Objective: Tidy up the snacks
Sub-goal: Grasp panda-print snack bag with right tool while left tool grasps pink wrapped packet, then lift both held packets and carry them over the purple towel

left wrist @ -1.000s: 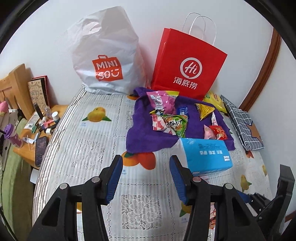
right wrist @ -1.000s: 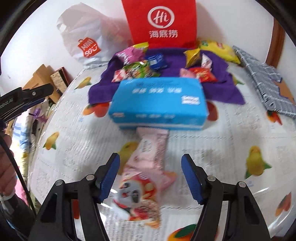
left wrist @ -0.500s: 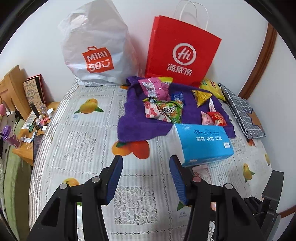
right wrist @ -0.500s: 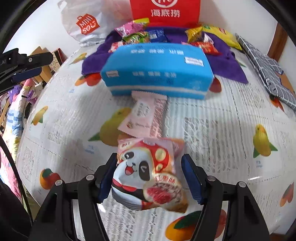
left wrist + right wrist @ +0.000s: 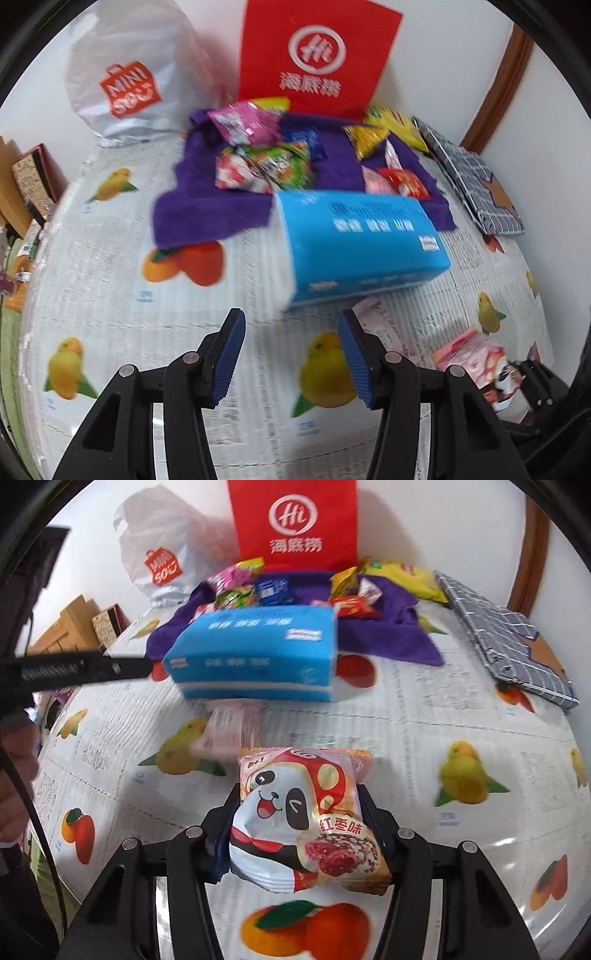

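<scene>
My right gripper (image 5: 299, 794) has a pink panda snack packet (image 5: 303, 812) between its jaws, which are closing; the pads press its crumpled sides. The same packet (image 5: 476, 354) shows at the lower right of the left wrist view. A flat pale pink packet (image 5: 225, 731) lies on the fruit-print tablecloth (image 5: 424, 720) just beyond it, in front of a blue tissue pack (image 5: 258, 653). My left gripper (image 5: 291, 325) hangs open and holds nothing, just short of the tissue pack (image 5: 358, 236). Several snack packets lie on a purple towel (image 5: 207, 206) behind it.
A red paper bag (image 5: 317, 55) and a white MINISO plastic bag (image 5: 129, 81) stand against the wall at the back. A grey checked pouch (image 5: 476, 184) lies at the right, a yellow chips bag (image 5: 402, 576) beside the towel. Boxes and clutter sit off the table's left edge.
The right jaws have narrowed around the panda packet and now grip it. The left gripper has come forward and lower towards the blue tissue pack, its jaws unchanged.
</scene>
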A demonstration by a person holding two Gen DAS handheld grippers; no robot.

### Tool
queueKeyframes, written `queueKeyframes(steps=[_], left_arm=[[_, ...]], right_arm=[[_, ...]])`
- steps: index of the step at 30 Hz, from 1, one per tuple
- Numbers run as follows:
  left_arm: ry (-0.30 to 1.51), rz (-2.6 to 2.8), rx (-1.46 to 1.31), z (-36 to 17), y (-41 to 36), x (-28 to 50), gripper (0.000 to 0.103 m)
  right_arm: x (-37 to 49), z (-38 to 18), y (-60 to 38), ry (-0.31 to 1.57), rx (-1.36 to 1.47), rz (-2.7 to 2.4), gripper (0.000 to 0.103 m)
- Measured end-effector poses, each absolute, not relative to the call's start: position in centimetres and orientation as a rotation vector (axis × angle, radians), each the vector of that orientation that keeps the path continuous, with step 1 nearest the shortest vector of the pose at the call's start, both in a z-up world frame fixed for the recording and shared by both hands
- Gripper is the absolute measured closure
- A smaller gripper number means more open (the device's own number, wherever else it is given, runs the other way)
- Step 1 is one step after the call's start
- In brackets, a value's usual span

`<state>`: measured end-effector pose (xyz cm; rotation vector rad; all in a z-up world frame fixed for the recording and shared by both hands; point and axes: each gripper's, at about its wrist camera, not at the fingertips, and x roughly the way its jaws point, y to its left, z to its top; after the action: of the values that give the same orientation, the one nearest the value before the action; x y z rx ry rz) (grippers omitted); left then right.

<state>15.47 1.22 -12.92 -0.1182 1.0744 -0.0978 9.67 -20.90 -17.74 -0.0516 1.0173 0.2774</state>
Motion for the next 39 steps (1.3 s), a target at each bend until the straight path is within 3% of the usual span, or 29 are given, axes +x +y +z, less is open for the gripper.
queueKeyframes(steps=[18, 22, 28, 30, 31, 39], left_arm=[[1.216, -0.232, -0.186, -17.8, -5.1, 16.6, 0.052], [1.196, -0.225, -0.130, -17.9, -7.1, 17.1, 0.045], [1.142, -0.151, 0.114, -18.3, -10.3, 16.6, 0.045], [1.128, -0.170, 0.113, -18.2, -10.4, 16.4, 0.054], [1.127, -0.176, 0.115, -18.1, -10.3, 16.3, 0.064], [1.139, -0.208, 0.078, -17.6, -8.7, 15.8, 0.071]], right_arm=[[11.3, -17.6, -28.9, 0.929, 0.020, 0.147, 0.047], [11.3, -17.7, -29.6, 0.928, 0.032, 0.144, 0.047], [11.1, -18.1, -29.8, 0.932, 0.041, 0.144, 0.047], [11.2, -18.2, -29.6, 0.931, 0.036, 0.143, 0.047], [11.3, -18.3, -29.4, 0.931, 0.033, 0.145, 0.047], [11.6, -18.7, -27.8, 0.940, 0.024, 0.174, 0.047]])
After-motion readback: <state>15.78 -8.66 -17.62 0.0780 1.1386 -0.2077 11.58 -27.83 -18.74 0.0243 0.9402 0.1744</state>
